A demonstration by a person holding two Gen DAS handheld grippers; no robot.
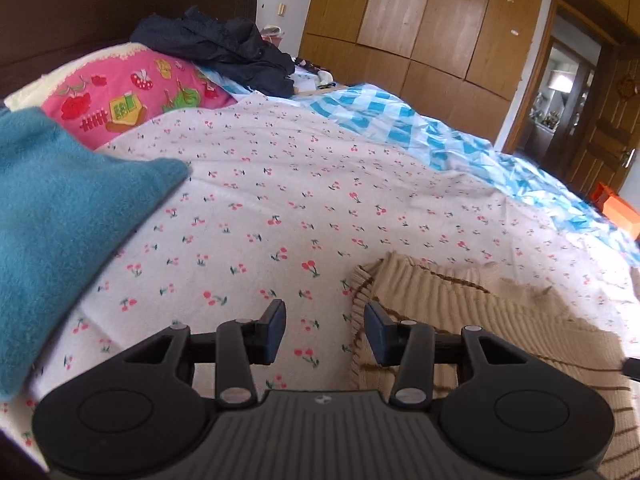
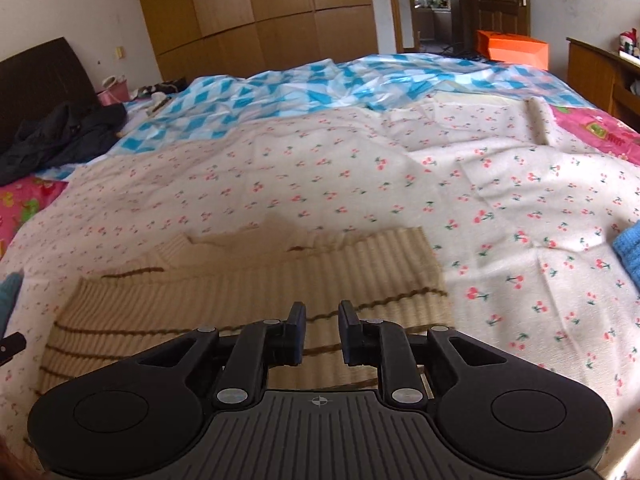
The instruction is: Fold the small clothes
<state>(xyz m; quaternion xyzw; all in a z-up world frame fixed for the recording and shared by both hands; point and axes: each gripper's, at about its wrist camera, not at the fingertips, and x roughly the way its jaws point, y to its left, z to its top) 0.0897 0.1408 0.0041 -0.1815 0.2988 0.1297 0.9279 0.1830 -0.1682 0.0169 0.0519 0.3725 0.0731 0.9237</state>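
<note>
Two grippers hover over a bed (image 2: 320, 168), both released and empty. The left gripper (image 1: 325, 330) stands wider apart than the right gripper (image 2: 322, 334). A beige ribbed sweater (image 2: 248, 280) lies flat on the cherry-print sheet beneath them.

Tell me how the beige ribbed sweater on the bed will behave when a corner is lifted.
The beige ribbed sweater will likely drape limply; its upper edge already lies wavy. The ribbed knit probably stretches under a pinch. It looks thick, so it should feel fairly weighty and grip rather than slide on the cherry-print sheet.

Two low, forward-tilted wrist views, both over the beige sweater (image 1: 480, 312).
</note>
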